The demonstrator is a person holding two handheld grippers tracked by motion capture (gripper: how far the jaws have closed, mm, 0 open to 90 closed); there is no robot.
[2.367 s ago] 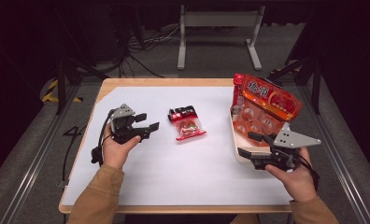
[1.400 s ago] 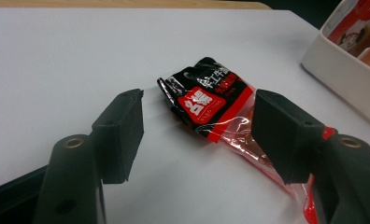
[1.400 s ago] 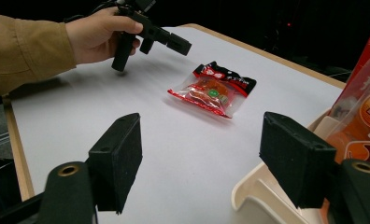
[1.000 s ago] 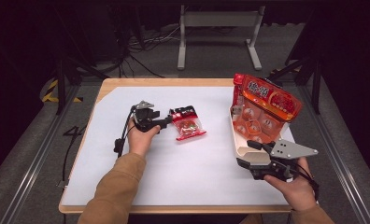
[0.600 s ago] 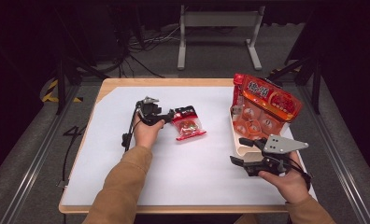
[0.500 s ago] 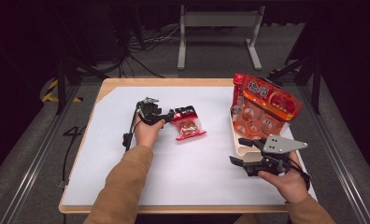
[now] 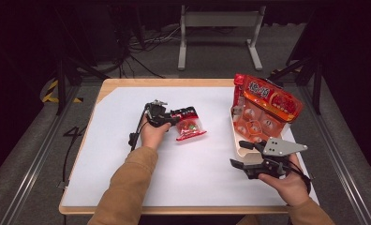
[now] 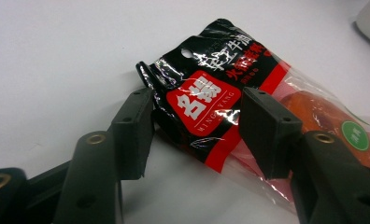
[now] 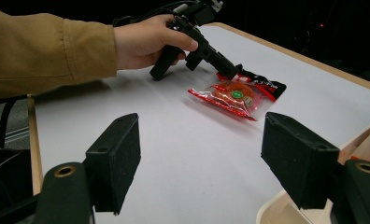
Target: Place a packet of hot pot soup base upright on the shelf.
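A small snack packet (image 7: 190, 127), black at one end and clear red at the other, lies flat on the white table cover (image 7: 127, 187) a little left of centre. My left gripper (image 7: 175, 117) is low at the packet's black end. In the left gripper view the jaws stand open on either side of that black end (image 8: 206, 98), with a gap at each pad (image 8: 136, 130). My right gripper (image 7: 240, 154) hovers open near the front right, with nothing between its jaws. In the right gripper view (image 9: 202, 158) it points toward the packet (image 9: 234, 95) and the left gripper (image 9: 230, 70).
A white tray (image 7: 236, 140) stands at the right of the table, with a large red snack bag (image 7: 268, 99) leaning in it. Its rim (image 9: 276, 210) lies just below my right gripper's right jaw. The table's wooden edge (image 7: 174, 210) runs along the front.
My left gripper has moved right across the table to the packet and now straddles its black end. The right gripper has drifted slightly left and toward the front edge. The packet has not moved.
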